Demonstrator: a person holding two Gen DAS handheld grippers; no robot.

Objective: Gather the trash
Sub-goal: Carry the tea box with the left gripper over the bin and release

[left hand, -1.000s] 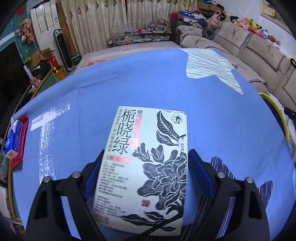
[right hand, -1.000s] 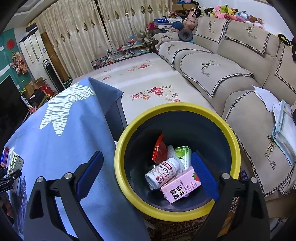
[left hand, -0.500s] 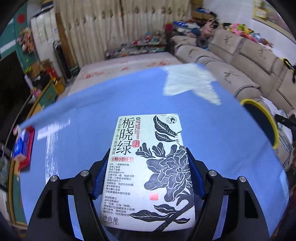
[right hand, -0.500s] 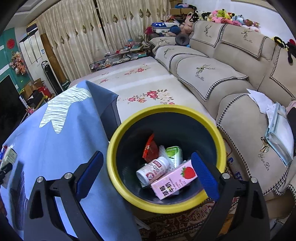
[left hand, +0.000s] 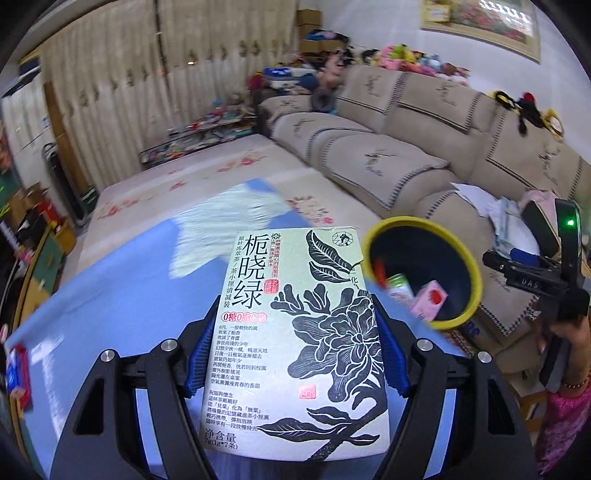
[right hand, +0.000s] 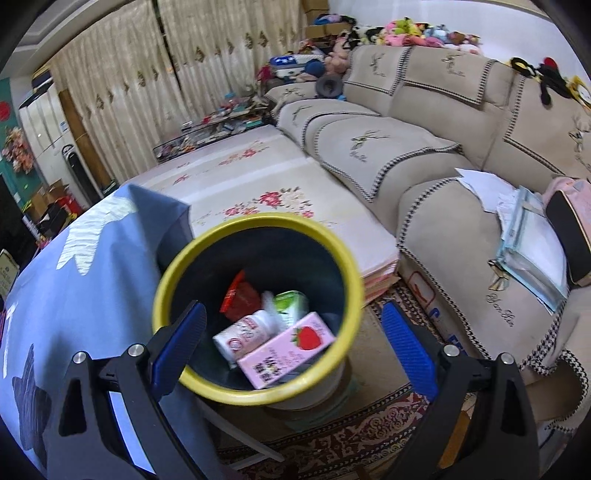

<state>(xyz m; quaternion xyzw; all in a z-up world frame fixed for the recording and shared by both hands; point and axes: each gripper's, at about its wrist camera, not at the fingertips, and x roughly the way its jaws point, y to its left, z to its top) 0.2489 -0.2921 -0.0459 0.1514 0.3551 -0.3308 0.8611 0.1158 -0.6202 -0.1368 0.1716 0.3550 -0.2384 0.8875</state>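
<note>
Left gripper [left hand: 291,343] clamps pale-green tea box [left hand: 295,295], black flower print; right gripper [right hand: 291,343] agape.

Place: home living room.
Seating: long beige sectional sofa [right hand: 424,155] with embroidered covers.
Windows: patterned floor-length curtains [right hand: 147,85].
Clutter: plush toys [right hand: 424,29] along sofa back.
Floor: ornate red rug [right hand: 369,443].
</note>
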